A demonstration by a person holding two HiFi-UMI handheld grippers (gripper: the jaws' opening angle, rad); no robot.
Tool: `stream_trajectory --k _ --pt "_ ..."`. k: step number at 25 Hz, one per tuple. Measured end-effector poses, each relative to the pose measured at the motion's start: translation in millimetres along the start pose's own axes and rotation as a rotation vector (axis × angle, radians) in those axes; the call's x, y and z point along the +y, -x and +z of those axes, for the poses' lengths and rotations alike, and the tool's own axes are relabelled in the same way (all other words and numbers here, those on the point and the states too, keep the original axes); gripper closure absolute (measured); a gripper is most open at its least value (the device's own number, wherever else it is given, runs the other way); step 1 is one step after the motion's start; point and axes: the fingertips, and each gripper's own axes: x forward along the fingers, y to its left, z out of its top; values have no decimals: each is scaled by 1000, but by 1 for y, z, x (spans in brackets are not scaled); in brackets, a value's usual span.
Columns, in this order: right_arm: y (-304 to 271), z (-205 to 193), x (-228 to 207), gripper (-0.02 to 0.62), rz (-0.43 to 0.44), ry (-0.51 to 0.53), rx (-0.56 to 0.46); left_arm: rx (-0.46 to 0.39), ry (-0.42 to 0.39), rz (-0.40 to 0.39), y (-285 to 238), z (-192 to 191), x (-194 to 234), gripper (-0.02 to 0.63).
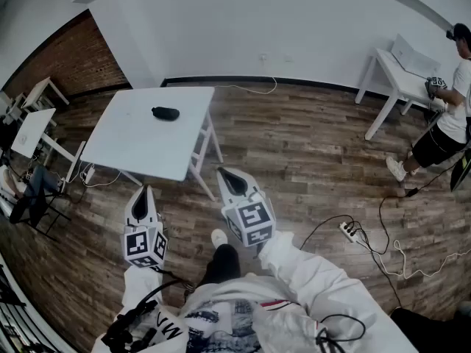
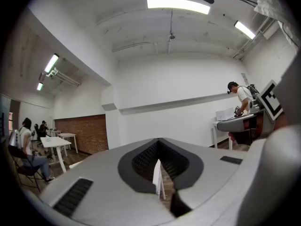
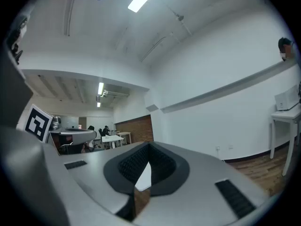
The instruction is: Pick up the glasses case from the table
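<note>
**Colleague:** Where's the thing you're after?

**Me:** Starting at the left, the square white tabletop (image 1: 136, 149) stands ahead of me. The dark, rounded oblong glasses case (image 1: 165, 113) lies flat on it toward the far edge, alone. Nothing crowds it, so I judge either side would do for an approach.

**Colleague:** And your left tool?

**Me:** The grey left gripper (image 1: 142, 195), marker cube (image 1: 144, 245) behind it, hangs level over the brown wood-plank floor (image 1: 309, 160). It is short of the table's near edge and well apart from the case. Its jaws are pressed fully together with nothing between them. In the left gripper view only a sliver of table shows past the pads.

**Colleague:** The right one?

**Me:** The grey right gripper (image 1: 231, 179) sits just off the table's near right corner, level and pointing the same way. Its jaws look closed too, with the tips meeting, and it is empty. I read both as carried in a rest pose, since the case is out of reach from here.

**Colleague:** Anything to mind further right?

**Me:** A white power strip (image 1: 348, 230) with thin black cables (image 1: 383, 252) lies on the floor. A person (image 1: 445, 116) works at another white desk (image 1: 397, 65) by the wall. Both seem clear of my line to the table.

**Colleague:** So what's next?

**Me:** I get closer, spread one pair of jaws, and take the case across its narrow width.
</note>
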Motion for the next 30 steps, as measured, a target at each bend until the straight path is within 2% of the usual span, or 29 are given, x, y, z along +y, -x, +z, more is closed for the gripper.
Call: stream_trajectory --k 8,13,18,23,30 --pt "-97 -17 -37 595 -8 29 45 -4 24 -9 -101 -22 37 578" --pt "-188 -17 -63 595 -6 44 79 9 52 -19 -185 -32 70 578" --pt "-278 -6 -67 595 13 44 76 25 60 -19 -252 -33 116 578" --pt "-335 -2 -67 595 41 38 87 58 84 -2 -291 -42 147 579" --pt "-374 -13 -87 595 67 27 131 110 96 22 -328 -57 158 578"
